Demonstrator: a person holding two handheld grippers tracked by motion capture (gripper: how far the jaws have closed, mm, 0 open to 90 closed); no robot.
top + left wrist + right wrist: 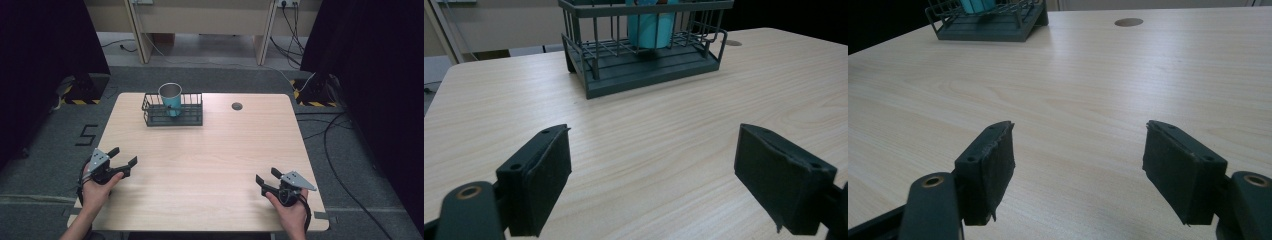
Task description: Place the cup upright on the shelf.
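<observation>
1. Left gripper [123, 156], lower left of the high view: held low over the table [210, 165], jaws spread wide, nothing between them. It points toward the upper middle of the frame, at the rack; a ready stance, by my reading.
2. Right gripper [266, 176], lower right of the high view: also wide apart and empty, aimed up and left across bare wood. Both sit well apart from the rack.
3. Teal cup [171, 98] stands upright inside the wire rack [173, 118], upper middle of the high view, toward the rack's left half. Rim looks like bright metal, body teal; smooth, round, slightly tapered.
4. Rack: dark grey wire bars on a solid flat base, rectangular, open at the top. The bars fence the cup, so I judge it would have to be lifted out upward.
5. In the left gripper view the rack [644, 55] fills the top centre, the cup [651, 27] seen through its bars.
6. Jaw pads: black, flat, matte, a little frayed at the edges.
7. Table: pale wood grain, smooth, with a round grommet [237, 106] upper right of the rack.
</observation>
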